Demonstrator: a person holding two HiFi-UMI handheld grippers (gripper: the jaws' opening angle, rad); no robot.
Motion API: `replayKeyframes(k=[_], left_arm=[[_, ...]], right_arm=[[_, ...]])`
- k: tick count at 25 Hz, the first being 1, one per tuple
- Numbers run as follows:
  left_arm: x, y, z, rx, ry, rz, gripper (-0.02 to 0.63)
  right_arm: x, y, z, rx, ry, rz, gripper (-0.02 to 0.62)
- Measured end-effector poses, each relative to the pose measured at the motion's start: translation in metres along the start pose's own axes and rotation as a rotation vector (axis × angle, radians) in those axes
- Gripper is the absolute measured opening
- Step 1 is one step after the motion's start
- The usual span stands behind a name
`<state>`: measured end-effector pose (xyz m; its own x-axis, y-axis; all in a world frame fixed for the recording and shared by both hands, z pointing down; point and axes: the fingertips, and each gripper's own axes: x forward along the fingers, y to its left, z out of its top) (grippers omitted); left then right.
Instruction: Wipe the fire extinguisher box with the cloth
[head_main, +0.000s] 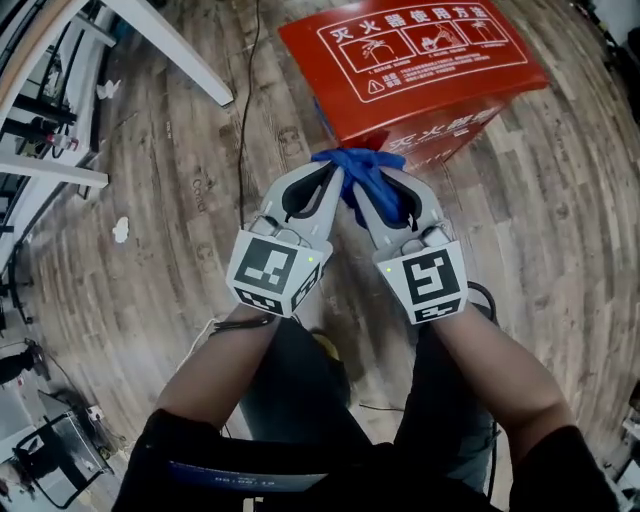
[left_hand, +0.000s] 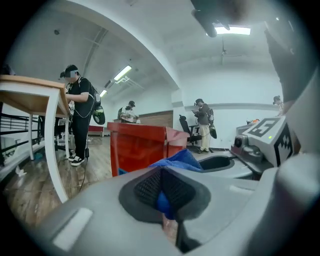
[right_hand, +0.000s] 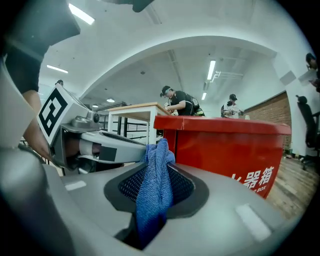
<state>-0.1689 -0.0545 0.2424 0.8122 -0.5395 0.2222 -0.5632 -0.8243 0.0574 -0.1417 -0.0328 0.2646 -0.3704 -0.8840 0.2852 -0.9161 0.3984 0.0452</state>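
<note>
Both grippers are meeting at the centre of the head view, just below the red fire extinguisher box (head_main: 430, 50), which is standing on the wooden floor (head_main: 150, 220) in the upper right of the frame. The blue cloth (head_main: 362, 168) is bunching between the two sets of tips, right against the box's near lower corner.

The left gripper (left_hand: 161, 192) is pinching narrowly, its ribbed black pads pressing on a small fold of the cloth. The right gripper (right_hand: 156, 186) is clamping a thicker hanging strip, with the fabric rising above its pads and draping down between them.

The box top is showing white lettering: "灭火器使用方法" as a heading over three pictogram panels, with a warning triangle and smaller lines too fine to read. On the side face, in the lower right of the right gripper view, "器箱" is showing in white, with "BOX" beneath it.

A black cable (head_main: 245, 90) is running up the floor in the upper middle. In the left gripper view a person (left_hand: 80, 115) is standing at a wooden-topped table (left_hand: 30, 95) at the left.
</note>
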Motion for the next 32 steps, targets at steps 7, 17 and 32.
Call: replayKeyframes(k=[7, 17, 32], left_arm=[[-0.014, -0.015, 0.049, -0.036, 0.003, 0.085, 0.005], [-0.036, -0.023, 0.134, -0.154, 0.028, 0.074, 0.005], [-0.114, -0.059, 0.353, -0.046, 0.09, 0.034, 0.005]], right_arm=[[-0.024, -0.003, 0.044, -0.022, 0.015, 0.047, 0.114], [-0.053, -0.002, 0.116, 0.036, 0.146, 0.021, 0.114], [-0.148, 0.001, 0.326, 0.19, 0.076, -0.123, 0.114]])
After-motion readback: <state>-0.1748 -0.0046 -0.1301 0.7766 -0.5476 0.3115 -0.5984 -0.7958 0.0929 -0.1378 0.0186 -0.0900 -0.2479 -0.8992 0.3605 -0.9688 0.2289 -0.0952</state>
